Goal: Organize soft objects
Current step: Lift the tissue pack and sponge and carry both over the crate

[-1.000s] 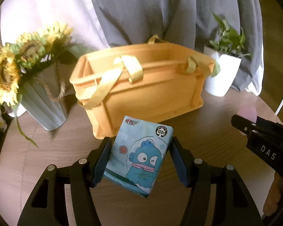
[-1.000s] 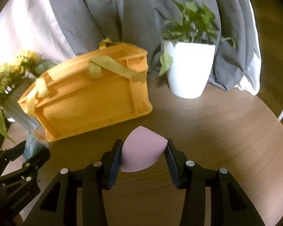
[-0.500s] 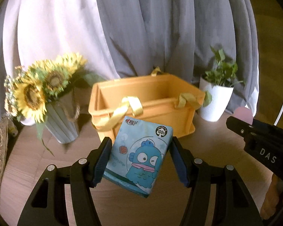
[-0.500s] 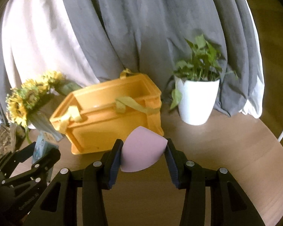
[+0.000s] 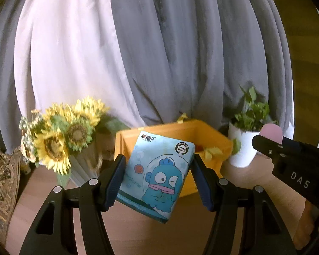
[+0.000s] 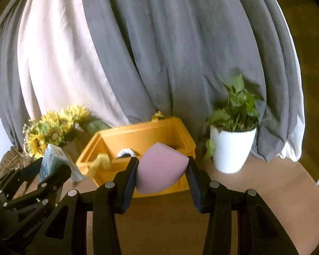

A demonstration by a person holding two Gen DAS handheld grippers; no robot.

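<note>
Both hand-held grippers have risen above the bench: the left hand-held gripper (image 5: 157, 177) clamps the blue cartoon-printed tissue pack (image 5: 157, 175), the right hand-held gripper (image 6: 161, 172) clamps the pink teardrop foam sponge (image 6: 160, 173), now facing the far orange plastic basket's (image 6: 136, 133) open top, seemingly ready for dropping in.

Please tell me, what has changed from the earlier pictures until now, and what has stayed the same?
Both grippers have risen and tilted up: the yellow bin now sits lower and farther in both views, its open inside showing. Nothing was taken or let go. The left gripper still holds the tissue pack, and the right gripper still holds the pink sponge. The sunflowers and the potted plant stay in place.
</note>
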